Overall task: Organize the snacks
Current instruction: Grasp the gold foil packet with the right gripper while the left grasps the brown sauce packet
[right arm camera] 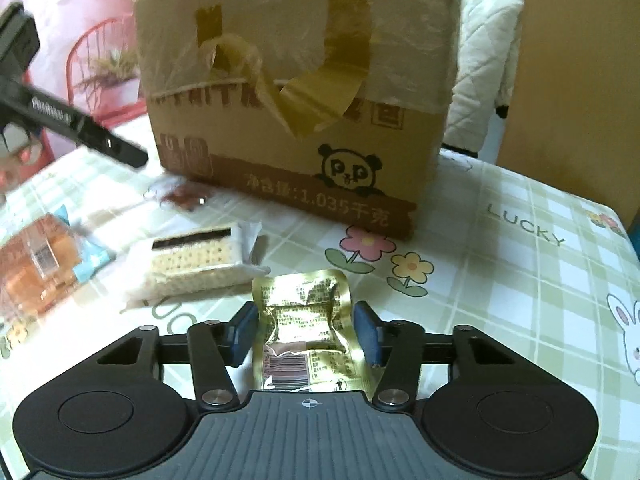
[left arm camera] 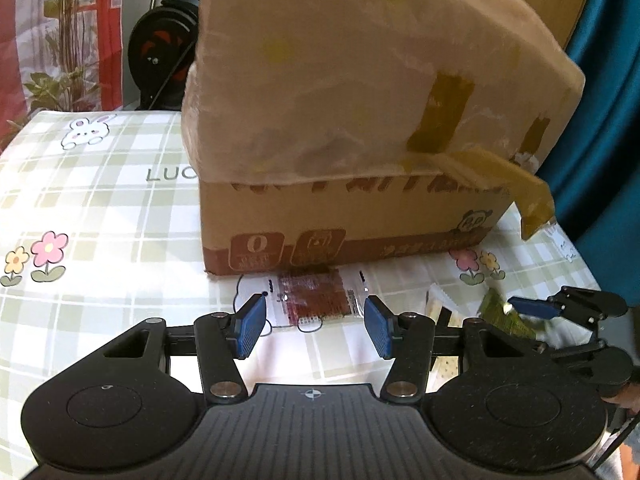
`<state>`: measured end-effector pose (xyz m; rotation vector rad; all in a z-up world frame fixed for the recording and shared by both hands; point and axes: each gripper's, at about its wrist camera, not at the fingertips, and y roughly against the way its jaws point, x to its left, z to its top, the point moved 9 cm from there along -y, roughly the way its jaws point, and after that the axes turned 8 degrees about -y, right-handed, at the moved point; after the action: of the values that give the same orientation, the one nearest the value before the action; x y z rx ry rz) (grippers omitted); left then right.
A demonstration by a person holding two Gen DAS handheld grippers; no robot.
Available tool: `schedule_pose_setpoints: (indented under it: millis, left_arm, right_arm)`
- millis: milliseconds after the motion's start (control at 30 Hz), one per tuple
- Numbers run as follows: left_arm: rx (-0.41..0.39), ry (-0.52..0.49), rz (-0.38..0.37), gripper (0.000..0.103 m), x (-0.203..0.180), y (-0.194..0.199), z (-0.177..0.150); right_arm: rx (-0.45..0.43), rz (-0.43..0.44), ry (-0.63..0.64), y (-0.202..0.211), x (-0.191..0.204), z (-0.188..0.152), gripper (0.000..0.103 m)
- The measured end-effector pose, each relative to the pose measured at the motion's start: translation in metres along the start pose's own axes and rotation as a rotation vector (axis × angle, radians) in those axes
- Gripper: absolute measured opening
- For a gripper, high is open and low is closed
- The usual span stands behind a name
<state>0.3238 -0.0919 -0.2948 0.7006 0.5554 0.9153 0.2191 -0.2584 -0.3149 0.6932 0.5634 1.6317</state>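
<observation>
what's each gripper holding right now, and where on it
The right gripper pinches the gold foil snack packet across its crumpled middle, one pad on each side edge. The left gripper holds nothing; its jaws stand open above the red snack packet.

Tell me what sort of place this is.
Most likely a lived-in room at home, not a shop or lab. A checked tablecloth printed with flowers and rabbits covers the table, a taped cardboard box of snacks stands on it, and a potted plant stands behind.
</observation>
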Motion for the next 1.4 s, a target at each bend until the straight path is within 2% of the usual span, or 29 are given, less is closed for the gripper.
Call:
schedule_pose_setpoints:
  millis: [133,267,367,467,533,700,767,1067,1133,1233,1267,1400]
  left_arm:
    - [0.023,-0.011,0.014,0.057,-0.004,-0.011,-0.001]
    - [0.035,0.025,0.040,0.058,-0.003,-0.026,0.005]
    - [0.057,0.044,0.075,0.065,-0.004,-0.041,0.007]
    - [0.053,0.011,0.128,0.065,-0.009,-0.050,0.009]
    - [0.045,0.033,0.162,0.067,-0.007,-0.054,0.008]
    - [0.054,0.077,0.163,0.075,-0.009,-0.063,0.012]
    - [0.066,0.078,0.171,0.083,-0.010,-0.067,0.015]
    - [0.138,-0.025,0.257,0.089,-0.020,-0.076,0.010]
    - [0.141,-0.019,0.251,0.086,-0.021,-0.075,0.009]
    - [0.128,-0.026,0.252,0.072,-0.020,-0.069,0.006]
    - [0.125,-0.031,0.245,0.064,-0.022,-0.065,0.003]
    - [0.122,-0.045,0.191,0.055,-0.025,-0.055,-0.004]
  right_arm:
    - [-0.077,-0.028,-0.092,0.007,-0.014,0.003,0.040]
    - [-0.148,-0.062,-0.164,0.016,-0.029,0.005,0.039]
    - [-0.157,-0.050,-0.178,0.018,-0.032,0.004,0.039]
    - [-0.166,-0.042,-0.183,0.020,-0.034,0.004,0.039]
    - [-0.170,-0.037,-0.186,0.019,-0.033,0.003,0.039]
    - [-0.178,-0.021,-0.186,0.020,-0.030,0.002,0.039]
    - [-0.181,-0.018,-0.188,0.021,-0.030,0.002,0.039]
    - [-0.187,-0.014,-0.198,0.023,-0.028,0.002,0.039]
    - [-0.188,-0.014,-0.201,0.023,-0.027,0.002,0.039]
    - [-0.192,-0.014,-0.207,0.024,-0.028,0.002,0.039]
    - [-0.192,-0.015,-0.208,0.024,-0.027,0.001,0.039]
    - [-0.192,-0.013,-0.210,0.024,-0.027,0.002,0.039]
